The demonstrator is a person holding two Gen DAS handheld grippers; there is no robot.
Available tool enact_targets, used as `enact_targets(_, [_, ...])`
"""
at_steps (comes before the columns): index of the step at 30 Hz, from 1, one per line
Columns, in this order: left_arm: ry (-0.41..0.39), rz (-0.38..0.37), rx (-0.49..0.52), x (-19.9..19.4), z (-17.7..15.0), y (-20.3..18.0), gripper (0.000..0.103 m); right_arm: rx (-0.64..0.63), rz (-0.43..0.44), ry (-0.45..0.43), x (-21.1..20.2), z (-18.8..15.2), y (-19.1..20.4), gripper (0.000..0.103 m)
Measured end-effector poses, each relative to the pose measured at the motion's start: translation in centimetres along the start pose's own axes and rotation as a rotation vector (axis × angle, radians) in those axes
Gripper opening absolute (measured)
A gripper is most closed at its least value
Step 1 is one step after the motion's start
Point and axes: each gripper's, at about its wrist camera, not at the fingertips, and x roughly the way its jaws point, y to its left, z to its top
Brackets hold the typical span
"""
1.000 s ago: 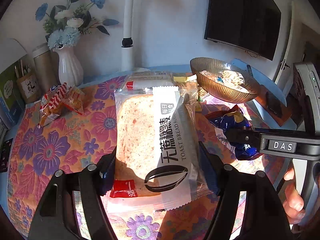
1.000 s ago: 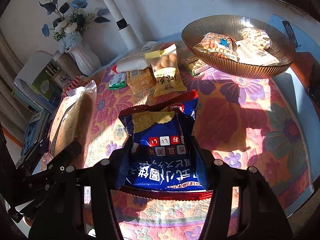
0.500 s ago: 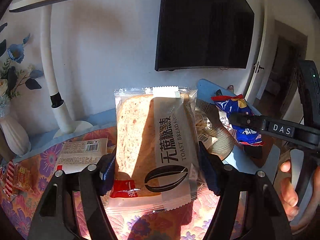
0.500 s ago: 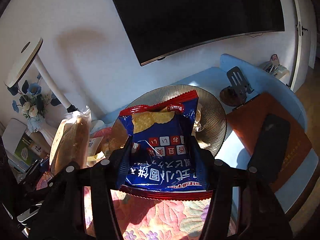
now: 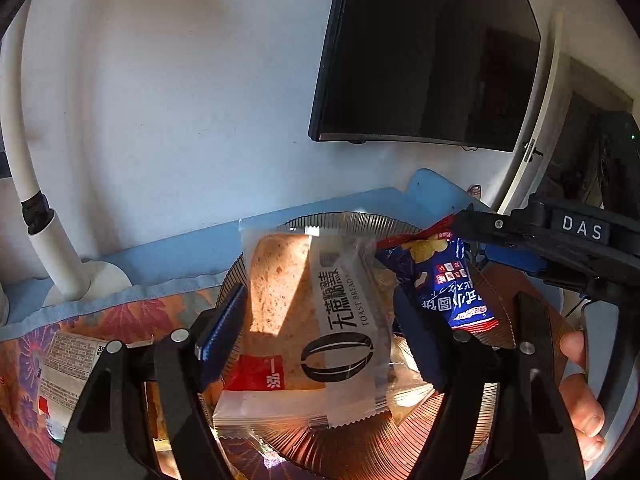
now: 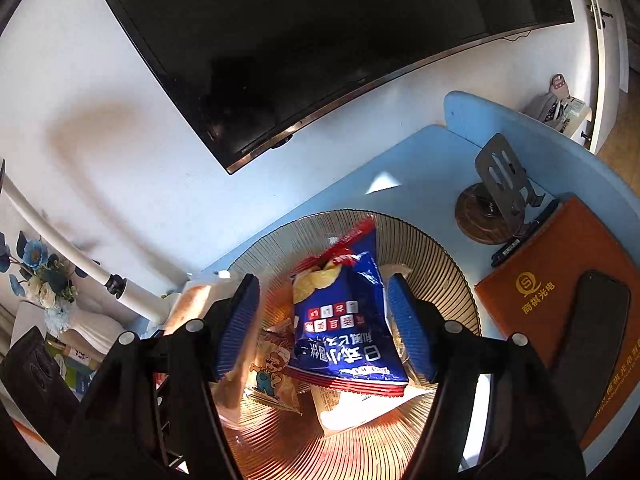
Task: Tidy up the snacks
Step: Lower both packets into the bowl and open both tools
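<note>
Left wrist view: my left gripper [image 5: 320, 320] sits over the ribbed amber bowl [image 5: 440, 432], jaws apart and just been opening. The toast bread pack [image 5: 316, 320] is between them: the left pad stands clear of the wrapper, while on the right pad I can't tell contact. Its near end rests on the bowl's ribs. My right gripper [image 5: 516, 240] comes in from the right, marked DAS, with my hand [image 5: 580, 392] on its handle at the right edge. The blue chip bag [image 5: 448, 280] lies just right of the bread, over the bowl.

On the near left, a white labelled packet [image 5: 68, 368] lies on the floral cloth [image 5: 120, 316]. A white lamp stem [image 5: 44, 240] rises on the far left, and a dark screen [image 5: 424, 52] hangs on the wall.

Right wrist view: my right gripper [image 6: 324, 320] has jaws apart, just been opening. The blue chip bag [image 6: 344, 324] is between the pads, with a gap showing on both sides. It lies in the bowl [image 6: 424, 248] on top of other packets, including a small cartoon-printed packet [image 6: 272, 372] on its left. The toast bread pack [image 6: 196, 300] shows partly behind the left pad.

To the right of the bowl, on the blue surface [image 6: 400, 168], are a phone stand [image 6: 496, 196], an orange folder [image 6: 560, 264] and a black phone [image 6: 592, 320] lying on it. A vase of blue flowers [image 6: 44, 280] is at the far left.
</note>
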Motion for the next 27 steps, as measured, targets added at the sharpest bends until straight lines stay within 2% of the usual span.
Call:
enact_targets(8, [-0.056,0.018,-0.014,-6.0,-1.1,2.0,0.073,-0.01,0.039,-0.005,-3.5,-1.9,1.1,0.068])
enact_targets(16, [-0.139,0.068,-0.04,-15.2,-2.2,4.5,0.074,-0.109,0.102,-0.017,-7.9,-4.7,6.1,0.068])
enact_targets(23, [-0.191,0.138,-0.152,-23.4,-6.4,9.5,0.077,-0.203,0.186,0.04,-8.8,-10.4,10.9,0.068])
enact_targets(27, [-0.178,0.21,-0.2,-26.6,-10.2,12.3,0.077,-0.269,0.231,0.092,-7.7,-14.9,13.4,0.068])
